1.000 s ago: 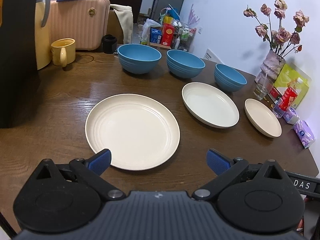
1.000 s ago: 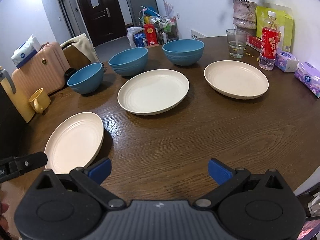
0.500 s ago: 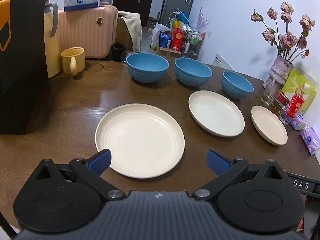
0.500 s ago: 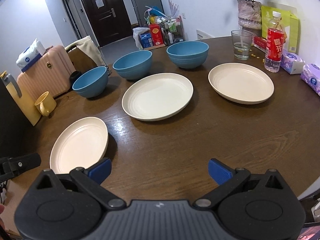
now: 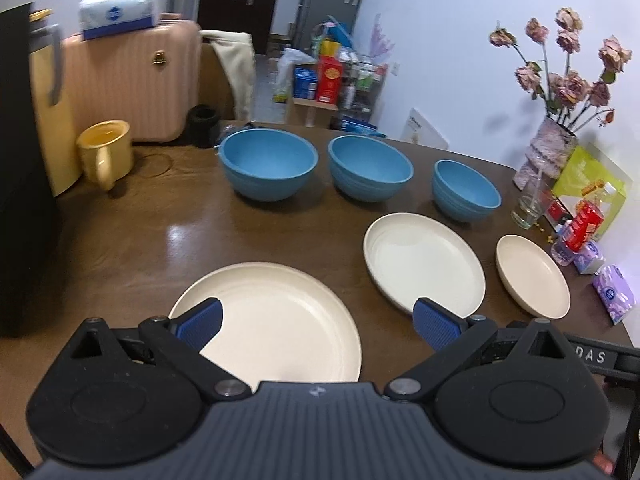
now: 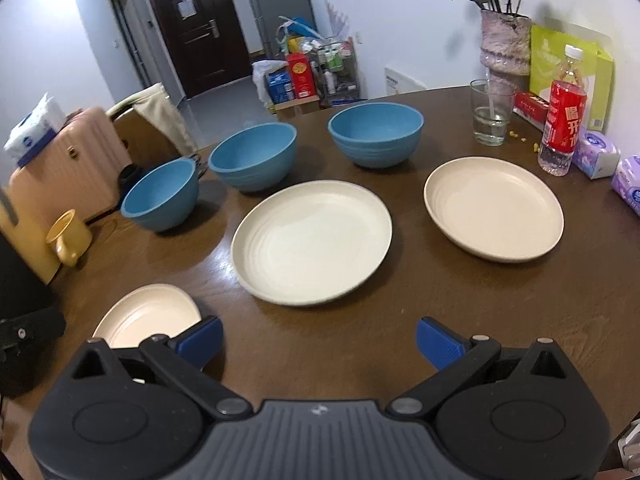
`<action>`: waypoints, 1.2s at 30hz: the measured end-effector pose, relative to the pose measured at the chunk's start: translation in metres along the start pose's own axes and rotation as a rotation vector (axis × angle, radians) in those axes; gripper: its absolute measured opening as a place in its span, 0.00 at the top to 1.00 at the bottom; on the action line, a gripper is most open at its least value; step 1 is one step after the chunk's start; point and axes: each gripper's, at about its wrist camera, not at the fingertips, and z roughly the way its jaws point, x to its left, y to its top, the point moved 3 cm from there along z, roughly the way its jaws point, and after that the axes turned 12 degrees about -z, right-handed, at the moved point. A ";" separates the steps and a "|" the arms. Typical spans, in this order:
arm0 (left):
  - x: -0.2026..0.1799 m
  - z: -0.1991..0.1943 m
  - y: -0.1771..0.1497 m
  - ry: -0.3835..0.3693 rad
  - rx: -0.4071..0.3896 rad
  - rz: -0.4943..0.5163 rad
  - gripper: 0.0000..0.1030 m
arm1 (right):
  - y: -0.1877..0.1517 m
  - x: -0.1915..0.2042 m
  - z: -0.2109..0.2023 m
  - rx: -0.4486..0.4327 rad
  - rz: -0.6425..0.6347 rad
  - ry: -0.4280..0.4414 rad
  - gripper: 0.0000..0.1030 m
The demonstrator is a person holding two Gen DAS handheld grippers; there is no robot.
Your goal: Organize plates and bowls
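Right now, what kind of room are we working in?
Most likely a lived-in home, at a dining table. A front door opens onto the room, a pink suitcase stands beside the table, and a vase of dried roses sits at its edge.

Lived-in home: dining table [image 6: 440,312], suitcase [image 5: 132,80], flower vase [image 6: 506,46], front door [image 6: 196,28].

Glossy wood table [image 5: 132,240], matt cream plates [image 5: 280,332].
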 end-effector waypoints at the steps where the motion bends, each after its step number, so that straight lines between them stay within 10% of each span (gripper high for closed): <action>1: -0.002 0.005 0.003 -0.009 0.007 0.007 0.00 | 0.004 -0.001 0.003 0.001 0.006 -0.010 0.00; 36: -0.070 0.134 0.030 0.115 0.095 -0.150 0.00 | 0.075 -0.076 0.129 0.161 -0.062 0.064 0.07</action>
